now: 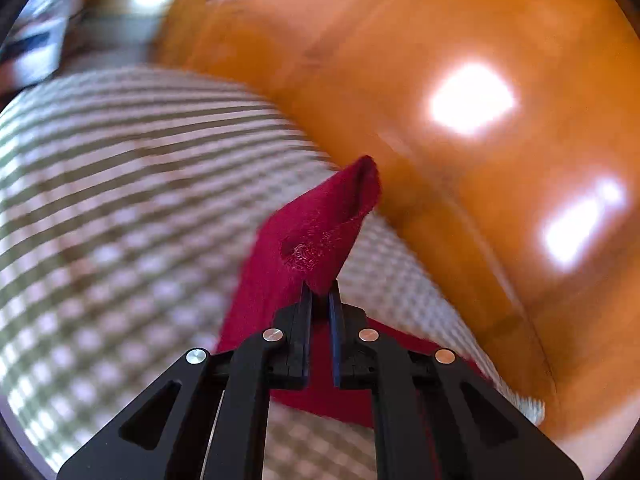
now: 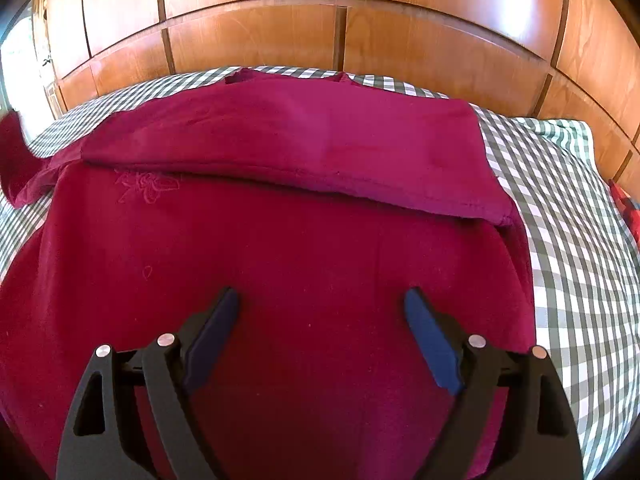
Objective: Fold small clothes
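While the left claw (image 1: 320,288) is pinching a corner of the crimson garment (image 2: 280,264) and holding it above the bed (image 2: 580,240), the right claw (image 2: 320,304) is hovering open over the cloth's middle, gripping nothing. Item: one soft, light knit top, lying spread across the checked bed cover, far edge already folded over toward the wooden headboard (image 2: 256,36). Handling, judged: limp, draping, non-fragile, prone to slipping folds. Best hold: hems, corners.

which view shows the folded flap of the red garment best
The right wrist view: the folded flap lies sharp across the red garment. The left wrist view shows only a blurred pinched corner.
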The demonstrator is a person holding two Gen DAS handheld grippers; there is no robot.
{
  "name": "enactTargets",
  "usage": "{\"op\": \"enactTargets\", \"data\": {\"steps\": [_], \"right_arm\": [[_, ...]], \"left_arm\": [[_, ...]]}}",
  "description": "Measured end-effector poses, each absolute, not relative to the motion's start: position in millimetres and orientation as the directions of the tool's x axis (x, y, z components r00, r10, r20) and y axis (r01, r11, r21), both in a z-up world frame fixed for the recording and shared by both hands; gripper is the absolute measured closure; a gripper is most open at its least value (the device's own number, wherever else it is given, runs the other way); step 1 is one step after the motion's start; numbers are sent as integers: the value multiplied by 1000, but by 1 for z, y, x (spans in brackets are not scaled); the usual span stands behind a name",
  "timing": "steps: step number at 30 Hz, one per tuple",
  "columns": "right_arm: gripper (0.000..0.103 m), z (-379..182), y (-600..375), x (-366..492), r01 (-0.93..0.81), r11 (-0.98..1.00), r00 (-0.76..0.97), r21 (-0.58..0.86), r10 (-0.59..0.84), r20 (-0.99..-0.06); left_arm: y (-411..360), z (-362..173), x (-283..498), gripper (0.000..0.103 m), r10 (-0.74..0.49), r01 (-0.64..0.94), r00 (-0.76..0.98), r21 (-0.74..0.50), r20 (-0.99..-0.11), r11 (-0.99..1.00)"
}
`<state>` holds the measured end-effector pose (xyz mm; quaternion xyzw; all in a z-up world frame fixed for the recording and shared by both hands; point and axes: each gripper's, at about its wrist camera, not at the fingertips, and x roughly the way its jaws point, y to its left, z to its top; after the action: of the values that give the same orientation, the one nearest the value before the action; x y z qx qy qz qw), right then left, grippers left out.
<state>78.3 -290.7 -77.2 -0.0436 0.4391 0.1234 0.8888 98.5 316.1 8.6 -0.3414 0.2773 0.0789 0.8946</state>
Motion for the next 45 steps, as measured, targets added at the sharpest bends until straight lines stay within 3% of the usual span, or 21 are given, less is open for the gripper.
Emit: {"op": "enactTargets", "data": {"steps": [3, 7, 10, 13, 18, 28, 31, 45], "right_arm": [[18, -77, -292, 78, -257, 966, 583, 42, 189, -790], [18, -77, -295, 79, -258, 964, 581, 63, 207, -787], [18, -77, -298, 80, -260, 963, 577, 75, 217, -787], [18, -77, -300, 80, -261, 961, 572, 93, 231, -787], [18, -78, -302, 80, -262, 959, 569, 105, 242, -786], [16, -78, -301, 80, -267, 958, 569, 105, 244, -785], [16, -78, -301, 80, -266, 958, 570, 103, 243, -785], [16, -77, -301, 81, -264, 959, 565, 102, 239, -790]], "left_arm": [[226, 24, 104, 97, -177, -127, 839, -500, -515, 857], [124, 4, 111, 97, -278, 44, 785, -398, -553, 916], [72, -33, 119, 97, -330, 78, 706, -395, -626, 916], [39, -66, 122, 97, -298, 71, 657, -337, -692, 939], [27, -92, 124, 97, -238, 70, 634, -252, -736, 965], [18, -87, 103, 96, -134, 86, 676, -103, -724, 991], [17, -81, 94, 81, -143, 97, 690, -104, -710, 990], [36, -76, 60, 81, -84, 14, 726, -107, -683, 994]]}}
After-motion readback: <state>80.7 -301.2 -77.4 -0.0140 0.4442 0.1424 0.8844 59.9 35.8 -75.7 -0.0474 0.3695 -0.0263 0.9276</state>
